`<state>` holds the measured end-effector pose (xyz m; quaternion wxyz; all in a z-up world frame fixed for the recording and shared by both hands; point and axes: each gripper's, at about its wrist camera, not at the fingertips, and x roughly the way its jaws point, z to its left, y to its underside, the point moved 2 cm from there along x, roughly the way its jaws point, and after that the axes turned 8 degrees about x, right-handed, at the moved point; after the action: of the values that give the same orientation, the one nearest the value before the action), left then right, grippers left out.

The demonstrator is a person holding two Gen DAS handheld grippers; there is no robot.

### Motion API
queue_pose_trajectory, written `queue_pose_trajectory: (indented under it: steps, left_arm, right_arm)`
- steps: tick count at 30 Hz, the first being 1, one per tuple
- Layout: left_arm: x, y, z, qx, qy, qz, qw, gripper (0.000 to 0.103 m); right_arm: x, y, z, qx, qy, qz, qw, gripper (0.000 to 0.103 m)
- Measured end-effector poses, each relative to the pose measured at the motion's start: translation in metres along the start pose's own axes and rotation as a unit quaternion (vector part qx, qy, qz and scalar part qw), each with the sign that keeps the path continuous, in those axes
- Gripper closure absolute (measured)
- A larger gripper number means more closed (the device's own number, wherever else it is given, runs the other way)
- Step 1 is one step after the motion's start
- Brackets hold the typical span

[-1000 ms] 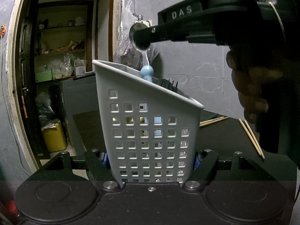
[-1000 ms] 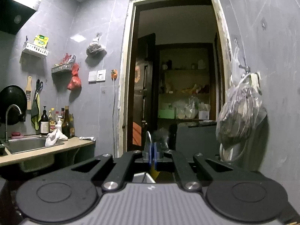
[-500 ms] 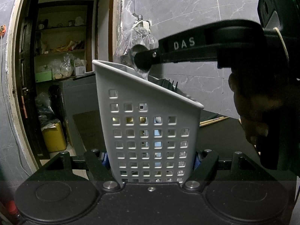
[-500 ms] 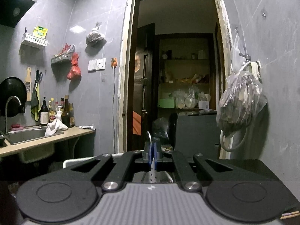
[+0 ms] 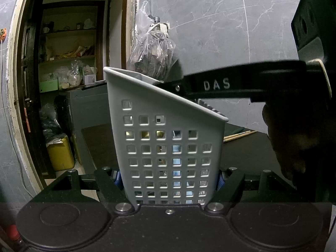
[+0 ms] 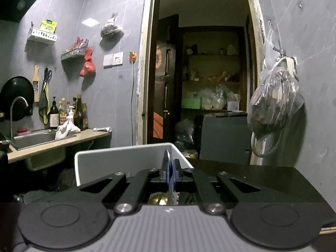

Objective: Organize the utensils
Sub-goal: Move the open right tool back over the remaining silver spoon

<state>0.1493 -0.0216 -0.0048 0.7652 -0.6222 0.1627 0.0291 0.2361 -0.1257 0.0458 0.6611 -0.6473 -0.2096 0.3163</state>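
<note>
- The left gripper (image 5: pixel 169 178) was clamped on the lower part of a grey plastic utensil holder (image 5: pixel 166 130), one blue-padded finger (image 5: pixel 116 176) against each side wall.
- The holder stood upright on a dark table (image 5: pixel 247 149); its walls were pierced with square holes and its rim sloped down toward the right of the left wrist view.
- The right gripper (image 6: pixel 169 173) reached over that rim from the right, its tip just inside the holder's open top.
- Its jaws were pressed together on a thin metal spoon (image 6: pixel 167 157), held edge-on between the blue pads (image 6: pixel 168 171). The spoon's upper end stood above the pads; the rest hung down into the holder.
- A hand (image 5: pixel 285 138) gripped the right gripper's handle at the right edge of the left wrist view; detail was lost in shadow.
- Other contents showed through the holes and below the right gripper: something brass-coloured (image 6: pixel 158 199) and something pale blue (image 5: pixel 176 161). I could not tell what they were.
- Wooden chopsticks (image 5: pixel 239 134) lay on the table behind the holder, apart from it.
- A clear plastic bag (image 5: pixel 152 56) hung on the tiled wall beyond.
</note>
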Motion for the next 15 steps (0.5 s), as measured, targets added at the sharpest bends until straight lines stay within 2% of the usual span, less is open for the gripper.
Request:
queue_pose_trajectory:
  steps: [10,12,14,15]
  left_arm:
    - [0.0,-0.001,-0.001,0.0,0.0,0.0,1.0,0.027]
    - [0.0,-0.001,-0.001,0.0,0.0,0.0,1.0,0.027]
    - [0.0,-0.001,-0.001,0.0,0.0,0.0,1.0,0.027]
    - [0.0,-0.001,-0.001,0.0,0.0,0.0,1.0,0.027]
  right_arm:
    - [-0.004,0.003,-0.003,0.001,-0.002,0.001,1.0,0.096]
    - [-0.007,0.0,-0.004,0.002,-0.004,-0.005,1.0,0.09]
    - [-0.013,-0.004,-0.006,0.002,-0.004,-0.019,1.0,0.079]
    - [-0.016,-0.006,-0.007,0.001,-0.003,-0.026,1.0,0.07]
